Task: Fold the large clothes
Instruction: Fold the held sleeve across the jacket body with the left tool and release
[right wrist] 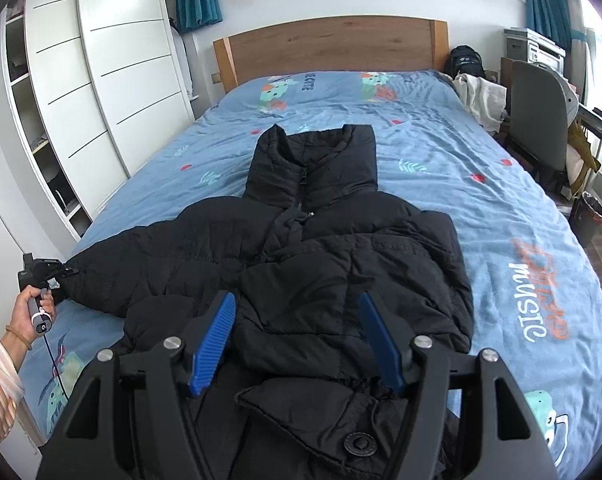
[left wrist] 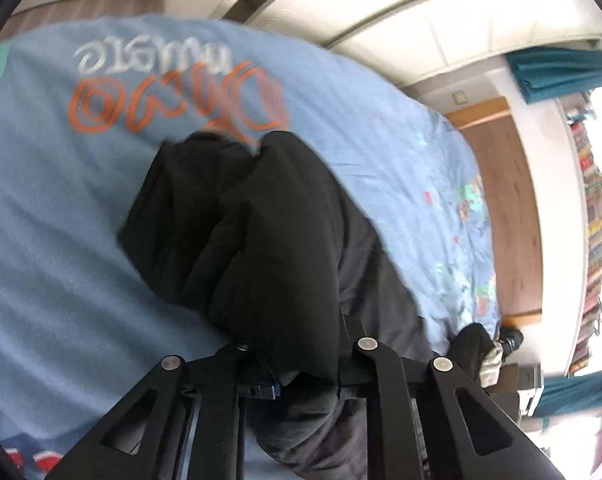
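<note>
Jacket (right wrist: 341, 264): black, puffy, zipped, front-up on blue bedspread (right wrist: 501, 200) | right gripper (right wrist: 301, 340): fingers spread over hem, not gripping | left gripper (right wrist: 57, 276): pinching outstretched sleeve cuff at bed edge

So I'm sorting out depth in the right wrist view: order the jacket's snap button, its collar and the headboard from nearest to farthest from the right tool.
1. Snap button, on the hem just below the open right tool.
2. Collar, mid-bed, straight ahead.
3. Headboard, at the far end of the bed.
</note>
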A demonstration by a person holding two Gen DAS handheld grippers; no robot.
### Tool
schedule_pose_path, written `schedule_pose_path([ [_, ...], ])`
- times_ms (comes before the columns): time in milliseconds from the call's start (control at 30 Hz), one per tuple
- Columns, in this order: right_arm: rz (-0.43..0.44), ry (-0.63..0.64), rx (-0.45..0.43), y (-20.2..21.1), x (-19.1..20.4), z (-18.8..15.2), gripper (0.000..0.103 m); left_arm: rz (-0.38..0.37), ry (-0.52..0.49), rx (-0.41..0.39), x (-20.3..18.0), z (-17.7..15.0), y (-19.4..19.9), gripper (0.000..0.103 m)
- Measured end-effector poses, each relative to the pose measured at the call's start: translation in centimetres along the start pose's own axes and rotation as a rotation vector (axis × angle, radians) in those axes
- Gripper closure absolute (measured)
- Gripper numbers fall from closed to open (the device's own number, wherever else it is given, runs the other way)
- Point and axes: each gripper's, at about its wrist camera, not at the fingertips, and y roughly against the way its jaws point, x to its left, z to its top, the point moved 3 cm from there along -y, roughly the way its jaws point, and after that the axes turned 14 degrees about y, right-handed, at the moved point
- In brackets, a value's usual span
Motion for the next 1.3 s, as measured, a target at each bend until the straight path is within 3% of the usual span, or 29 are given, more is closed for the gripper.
schedule_pose_path([
  [300, -0.025, -0.008, -0.063, 5.3, -1.1, 0.5, 0.039, -0.113, -0.248, 0.015, -9.6, -5.3, 5.2, 0.088],
  [533, -0.053, -0.047, -0.13, 10.7, -2.7, -0.2, 0.039, -0.209, -0.461, 0.086, -16.6, -14.5, 8.6, 0.088],
  [733, -0.076, -0.059, -0.164, 14.2, -4.1, -1.3, 0.039, -0.232, -0.612, 0.168, -20.5, -23.4, 7.9, 0.09],
  [967, -0.108, -0.096, -0.191, 17.0, -6.6, -3.0, 0.039, -0.172, -0.757, 0.257, -20.2, -32.3, 4.9, 0.09],
  [1167, -0.123, -0.133, -0.188, 17.8, -8.5, -4.7, 0.039, -0.041, -0.914, 0.311, -17.4, -39.7, 0.9, 0.09],
  [1233, -0.125, -0.142, -0.176, 17.7, -9.1, -5.5, 0.039, 0.001, -0.95, 0.329, -16.3, -41.7, -0.4, 0.088],
  [1300, -0.128, -0.144, -0.16, 17.5, -9.4, -6.0, 0.039, 0.042, -0.965, 0.357, -15.1, -42.9, -1.6, 0.08],
])
